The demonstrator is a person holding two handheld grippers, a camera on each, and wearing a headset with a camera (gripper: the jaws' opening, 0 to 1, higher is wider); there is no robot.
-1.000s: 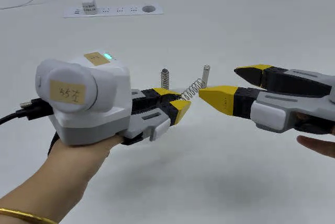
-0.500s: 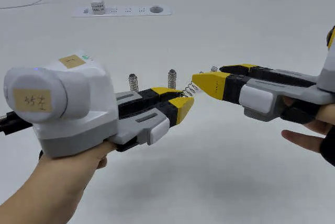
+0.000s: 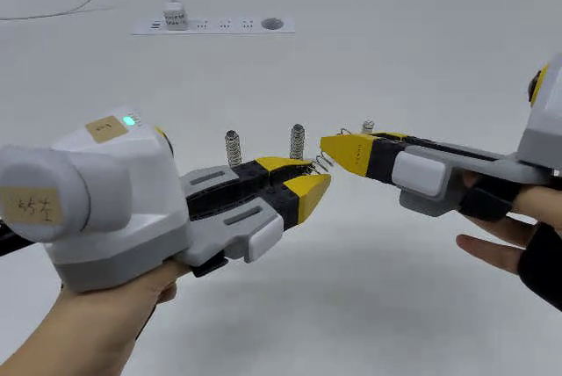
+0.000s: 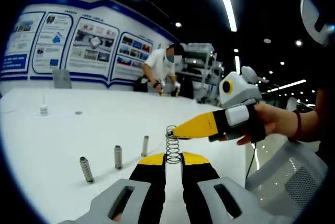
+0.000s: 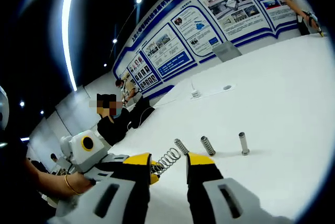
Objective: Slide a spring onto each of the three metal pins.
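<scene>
- spring (image 3: 322, 163): mostly hidden behind left gripper (image 3: 309, 181), head view.
- far pin (image 3: 368, 126): lower part hidden behind right gripper (image 3: 337, 146).
- right gripper: rear cut off by picture edge.

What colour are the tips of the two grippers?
Yellow, ahead of black sections, on both the left gripper and right gripper; the head view shows it best.

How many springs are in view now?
3. One spring is gripped by the left gripper; a second spring and third spring stand mounted beside the bare pin. None looks hidden.
</scene>
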